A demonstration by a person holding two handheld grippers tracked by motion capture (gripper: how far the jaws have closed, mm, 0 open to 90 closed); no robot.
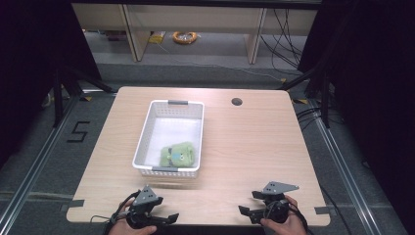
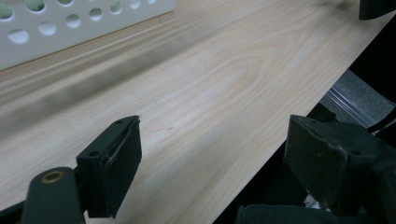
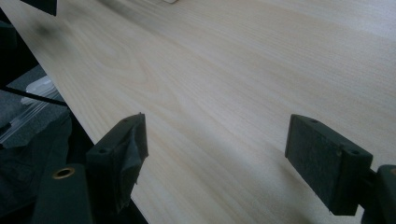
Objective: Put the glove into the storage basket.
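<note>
So I'm watching the high view, going left to right. The left gripper (image 1: 161, 216) is sitting at the near edge of the wooden table (image 1: 254, 142), with a hand wrapped around it from below and its cable looping off to the left. Its jaws are standing wide apart with nothing between them. In the left gripper view I'm seeing bare wood grain between the two black pads, and one jaw is hanging out past the table's edge.

Moving along, the white basket (image 1: 143, 134) is sitting left of the table's middle, long side running away from me, well apart from both grippers. It's showing up in the left gripper view too as a white perforated wall (image 2: 70, 28) in the top left corner. Inside it, a green plush toy (image 1: 178, 153) is lying at the near end, close against the near wall. I can't really tell what the toy is meant to be, too small and blurry.

Further right, the table is showing a small round cable hole (image 1: 237, 102) near its far edge.

Then the right gripper (image 1: 250, 203) is resting at the near right edge, hand holding it from below. Its jaws are gaping fully wide, nothing in them, just plain tabletop between the pads in the right gripper view.
</note>
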